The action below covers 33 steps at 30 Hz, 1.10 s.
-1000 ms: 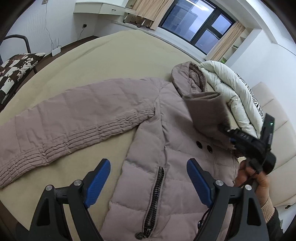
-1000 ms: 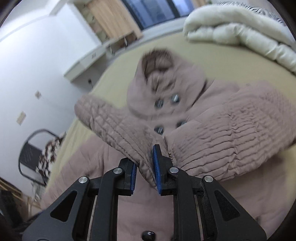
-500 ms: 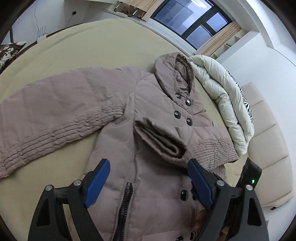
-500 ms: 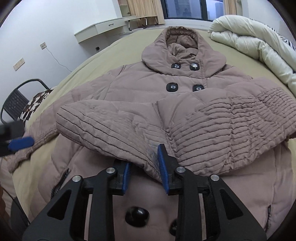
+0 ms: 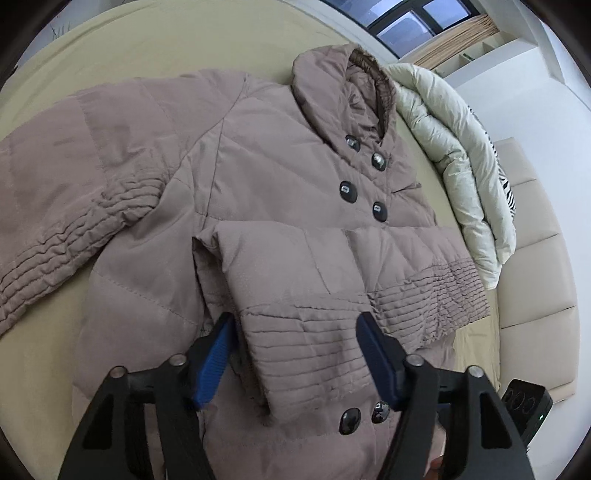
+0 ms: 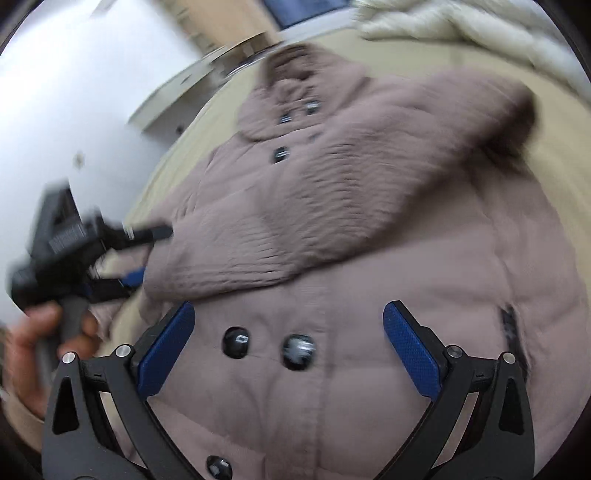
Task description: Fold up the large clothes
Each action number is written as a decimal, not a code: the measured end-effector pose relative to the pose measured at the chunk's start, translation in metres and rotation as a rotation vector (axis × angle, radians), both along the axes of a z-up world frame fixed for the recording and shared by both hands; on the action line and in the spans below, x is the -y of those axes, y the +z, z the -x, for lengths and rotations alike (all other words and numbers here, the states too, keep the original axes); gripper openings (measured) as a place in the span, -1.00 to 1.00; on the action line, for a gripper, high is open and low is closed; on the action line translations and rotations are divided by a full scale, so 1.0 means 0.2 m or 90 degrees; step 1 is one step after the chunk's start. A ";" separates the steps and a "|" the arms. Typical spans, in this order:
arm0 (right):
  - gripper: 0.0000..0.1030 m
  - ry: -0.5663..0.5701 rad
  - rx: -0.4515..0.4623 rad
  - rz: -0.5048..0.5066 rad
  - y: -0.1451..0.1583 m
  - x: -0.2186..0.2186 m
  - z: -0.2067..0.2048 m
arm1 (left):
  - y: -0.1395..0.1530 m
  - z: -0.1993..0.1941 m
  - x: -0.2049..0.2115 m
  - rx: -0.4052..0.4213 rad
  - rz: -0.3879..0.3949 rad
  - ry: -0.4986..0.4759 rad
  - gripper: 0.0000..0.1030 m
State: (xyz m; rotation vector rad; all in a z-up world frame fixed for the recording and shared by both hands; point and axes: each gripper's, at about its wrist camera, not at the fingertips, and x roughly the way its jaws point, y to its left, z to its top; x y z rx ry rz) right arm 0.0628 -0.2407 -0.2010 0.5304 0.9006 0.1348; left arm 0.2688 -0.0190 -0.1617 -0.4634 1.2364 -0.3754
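Left wrist view: my left gripper [image 5: 295,354] straddles the cuff of the folded sleeve [image 5: 332,295], its jaws just narrowed, pads not yet pressing the cloth. The coat [image 5: 266,166] lies flat, buttons up, filling the centre of the frame, its other sleeve [image 5: 70,192] spread to the left. Only this view shows that spread sleeve and the padded headboard [image 5: 532,236] at right. The beige bed [image 5: 177,40] runs behind; a cream duvet [image 5: 454,147] lies at upper right, a window [image 5: 417,22] above.

Right wrist view, blurred: my right gripper [image 6: 288,350] hangs released, jaws just sprung wide, over two buttons [image 6: 236,341]. Only here: my left hand [image 6: 29,339] at lower left. No writing is legible.
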 end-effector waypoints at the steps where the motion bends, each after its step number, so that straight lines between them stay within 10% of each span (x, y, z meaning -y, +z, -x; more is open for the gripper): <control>1: 1.00 -0.031 -0.004 -0.071 -0.01 0.12 0.02 | -0.03 -0.02 0.02 -0.008 -0.011 0.000 0.05; 7: 1.00 -0.147 0.025 -0.331 -0.07 0.56 0.00 | 0.03 -0.13 -0.01 0.033 -0.019 0.002 -0.62; 17: 1.00 -0.274 0.050 -0.576 -0.27 0.81 -0.25 | 0.19 -0.46 -0.30 0.113 -0.076 0.092 -0.67; 25: 0.90 -0.381 0.099 -0.611 -0.34 1.04 -0.18 | 0.03 -0.48 -0.25 0.091 -0.106 0.087 -0.66; 33: 0.85 -0.292 0.056 -0.415 0.04 0.85 -0.07 | 0.02 -0.49 -0.22 0.091 -0.124 0.072 -0.64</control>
